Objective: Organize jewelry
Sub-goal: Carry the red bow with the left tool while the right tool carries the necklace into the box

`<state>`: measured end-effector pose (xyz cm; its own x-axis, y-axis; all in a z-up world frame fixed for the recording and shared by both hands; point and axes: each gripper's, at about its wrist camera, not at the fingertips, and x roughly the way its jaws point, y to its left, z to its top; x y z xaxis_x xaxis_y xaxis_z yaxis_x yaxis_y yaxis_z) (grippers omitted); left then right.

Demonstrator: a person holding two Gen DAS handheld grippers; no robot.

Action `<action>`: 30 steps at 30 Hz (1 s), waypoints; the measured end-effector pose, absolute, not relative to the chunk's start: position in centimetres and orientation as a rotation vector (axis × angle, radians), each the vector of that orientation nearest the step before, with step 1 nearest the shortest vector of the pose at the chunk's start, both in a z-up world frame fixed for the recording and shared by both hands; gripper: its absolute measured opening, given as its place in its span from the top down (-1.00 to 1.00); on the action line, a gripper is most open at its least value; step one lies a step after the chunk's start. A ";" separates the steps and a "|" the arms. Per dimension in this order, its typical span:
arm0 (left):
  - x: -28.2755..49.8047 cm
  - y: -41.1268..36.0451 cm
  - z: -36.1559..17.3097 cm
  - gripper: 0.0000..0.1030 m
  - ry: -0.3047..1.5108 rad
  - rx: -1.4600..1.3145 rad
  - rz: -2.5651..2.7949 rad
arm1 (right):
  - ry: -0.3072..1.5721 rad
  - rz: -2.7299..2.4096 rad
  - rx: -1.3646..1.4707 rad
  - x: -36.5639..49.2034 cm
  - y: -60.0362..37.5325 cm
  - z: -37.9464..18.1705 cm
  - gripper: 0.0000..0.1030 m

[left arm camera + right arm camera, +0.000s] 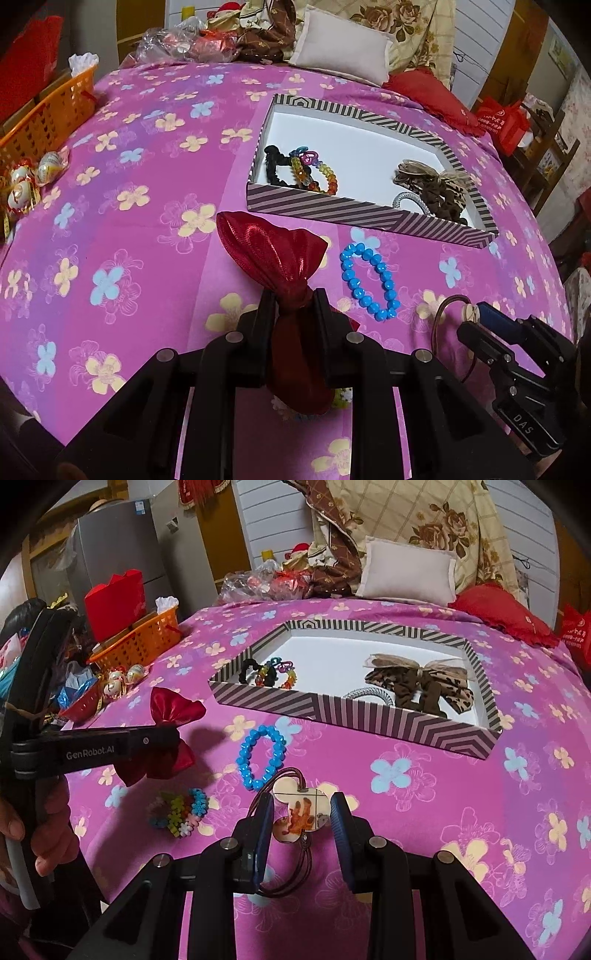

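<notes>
While the left gripper (293, 301) is clenched on the knot of a shiny red satin bow (280, 258), holding it just above the pink flowered bedspread (110, 221), the right gripper (302, 805) stands released, its two blue-padded fingers (264, 819) spread either side of a mouse-head-shaped hair tie with a cartoon print and brown elastic cord (301, 812) that lies flat on the cloth.

Counted on the bedspread outside the box are three loose pieces besides the bow: one bracelet of bright blue faceted beads (260, 757), lying in an oval between the bow and the box; the mouse-head tie; and one multicoloured flower-bead bracelet (179, 812), left of the right gripper.

One shallow box with grey-and-white striped walls and a white floor (369, 723) sits farther back. It holds four pieces: at its left end a black scrunchie (271, 166) with a rainbow bead bracelet (314, 177) overlapping it, at its right end a brown leopard-print bow with gauze ribbon (421, 686) and a silver mesh hair band (364, 696), the band partly hidden behind the near wall.

The red bow is glossy, finely ribbed, pinched tight at the knot, one loop fanning forward and the other hanging back between the fingers.

An orange plastic basket (136, 646) stands at the bed's left edge, a white pillow (408, 576) at its head.
</notes>
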<state>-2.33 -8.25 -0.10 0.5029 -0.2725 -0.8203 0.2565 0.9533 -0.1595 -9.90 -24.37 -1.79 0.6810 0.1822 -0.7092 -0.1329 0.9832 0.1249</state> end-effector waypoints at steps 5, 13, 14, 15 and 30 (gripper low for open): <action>-2.4 -8.4 0.2 0.63 0.988 -0.008 -0.318 | 0.799 0.178 0.065 -9.8 -24.3 -1.5 0.42; -2.2 -8.8 0.6 0.63 0.979 0.009 -0.315 | 0.793 0.177 0.066 -9.5 -24.5 -0.9 0.42; -2.2 -8.8 0.7 0.63 0.979 0.011 -0.315 | 0.793 0.177 0.066 -9.5 -24.6 -0.8 0.42; -2.2 -8.8 0.7 0.63 0.979 0.011 -0.315 | 0.793 0.176 0.066 -9.4 -24.6 -0.8 0.42; -1.9 -9.2 0.0 0.63 0.999 0.010 -0.312 | 0.801 0.176 0.077 -9.1 -25.1 -1.1 0.42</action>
<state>-1.91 -9.17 -0.05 0.5008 -0.2535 -0.8276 0.2629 0.9555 -0.1336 -9.07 -25.05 -1.10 0.6821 0.1857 -0.7073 -0.1274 0.9826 0.1351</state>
